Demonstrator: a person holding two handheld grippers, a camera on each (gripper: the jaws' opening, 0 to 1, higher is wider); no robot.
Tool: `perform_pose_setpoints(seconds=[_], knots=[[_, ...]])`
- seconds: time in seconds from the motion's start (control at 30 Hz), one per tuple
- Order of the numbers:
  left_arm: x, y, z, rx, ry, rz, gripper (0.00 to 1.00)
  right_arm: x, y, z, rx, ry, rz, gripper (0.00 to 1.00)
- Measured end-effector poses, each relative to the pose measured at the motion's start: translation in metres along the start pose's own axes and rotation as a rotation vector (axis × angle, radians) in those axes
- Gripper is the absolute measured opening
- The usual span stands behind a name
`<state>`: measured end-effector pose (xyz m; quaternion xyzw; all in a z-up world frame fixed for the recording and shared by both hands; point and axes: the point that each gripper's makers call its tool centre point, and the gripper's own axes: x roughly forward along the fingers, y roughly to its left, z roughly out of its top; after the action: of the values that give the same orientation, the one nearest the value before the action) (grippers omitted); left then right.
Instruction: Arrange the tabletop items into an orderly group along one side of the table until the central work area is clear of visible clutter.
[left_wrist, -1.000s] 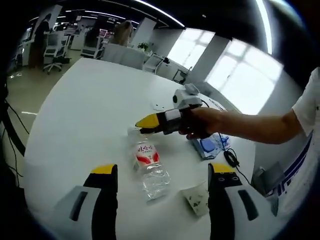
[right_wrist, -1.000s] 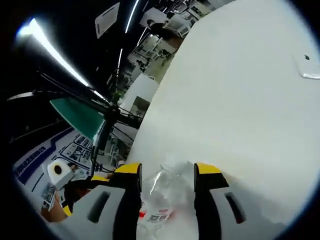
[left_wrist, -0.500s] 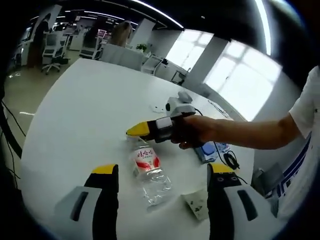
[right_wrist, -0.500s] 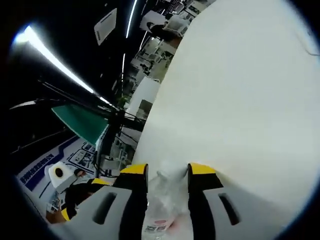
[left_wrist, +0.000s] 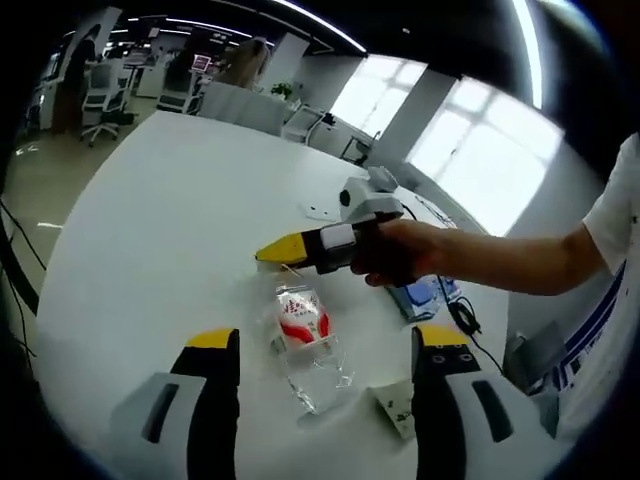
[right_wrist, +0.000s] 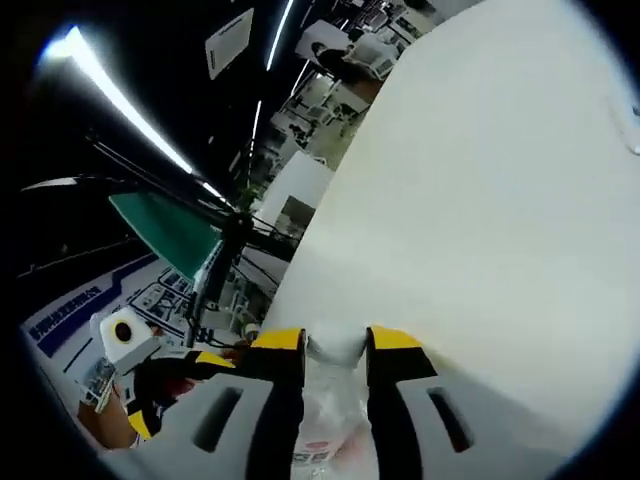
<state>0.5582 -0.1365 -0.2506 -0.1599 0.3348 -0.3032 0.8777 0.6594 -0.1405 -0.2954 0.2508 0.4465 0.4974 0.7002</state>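
The right gripper (right_wrist: 334, 343) has its two yellow-tipped jaws pinched close on a bottle's cap end. It reaches in from 3 o'clock in the left gripper view, held by a hand (left_wrist: 400, 255). The left gripper (left_wrist: 325, 342) has its jaws spread wide.

The bottle (left_wrist: 303, 340) lay on the desk (left_wrist: 150, 240), a paper cup (left_wrist: 395, 405) to its right, a packet (left_wrist: 425, 297) behind that.

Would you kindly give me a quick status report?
Right gripper shut on bottle neck. Left gripper open, hovering over it. Paper cup beside bottle.
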Motion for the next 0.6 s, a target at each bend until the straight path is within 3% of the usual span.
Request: perform_pose_setpoints(seconds=[0.6], knots=[[0.021, 0.009, -0.012, -0.013, 0.02, -0.057, 0.66, -0.008, 0.048, 0.004, -0.308, -0.014, 0.024, 0.21]])
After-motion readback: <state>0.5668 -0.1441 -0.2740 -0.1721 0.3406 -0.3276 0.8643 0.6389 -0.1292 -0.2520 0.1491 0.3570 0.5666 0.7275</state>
